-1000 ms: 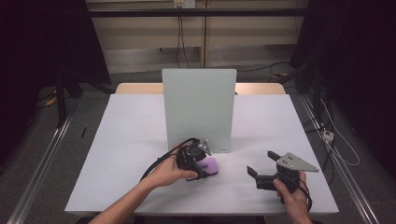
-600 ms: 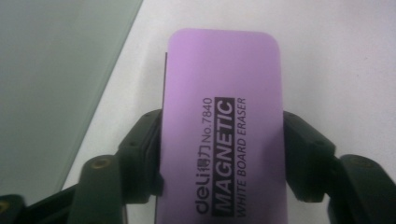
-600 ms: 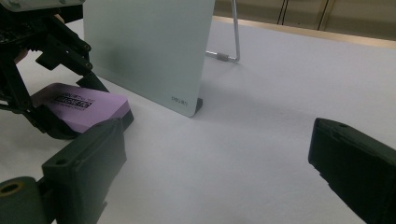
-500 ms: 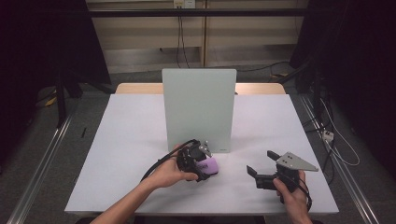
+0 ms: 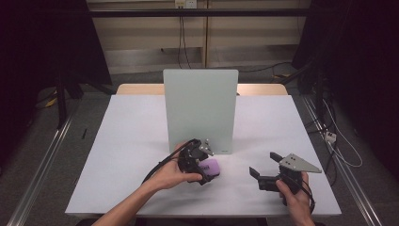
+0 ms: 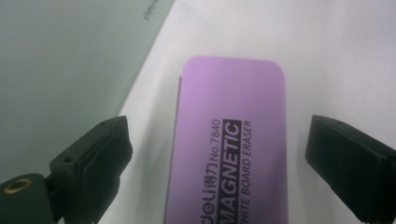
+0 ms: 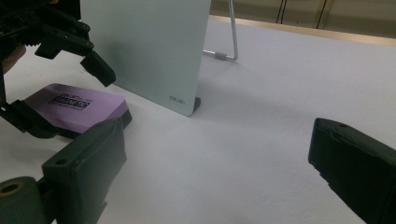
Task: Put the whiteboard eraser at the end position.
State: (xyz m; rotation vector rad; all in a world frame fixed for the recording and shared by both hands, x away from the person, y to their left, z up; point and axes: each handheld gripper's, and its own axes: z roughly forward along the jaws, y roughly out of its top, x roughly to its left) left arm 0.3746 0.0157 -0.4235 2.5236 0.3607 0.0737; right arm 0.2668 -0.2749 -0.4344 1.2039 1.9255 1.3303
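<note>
A purple magnetic whiteboard eraser (image 5: 211, 166) lies flat on the white table, just in front of an upright pale green board (image 5: 200, 110). My left gripper (image 5: 201, 162) is lowered over the eraser and is open. In the left gripper view the eraser (image 6: 229, 140) lies between the jaws, with a gap on each side. My right gripper (image 5: 262, 170) hovers open to the right, near the front edge, holding nothing. From the right gripper view (image 7: 219, 154) the eraser (image 7: 77, 107) and the left gripper (image 7: 60, 93) appear at the left.
The board (image 7: 149, 46) stands on a thin wire leg (image 7: 232, 32) behind it. The white table (image 5: 131, 136) stretches bare to the left and right of the board. Beyond the table's far edge the dark floor holds cables and rails.
</note>
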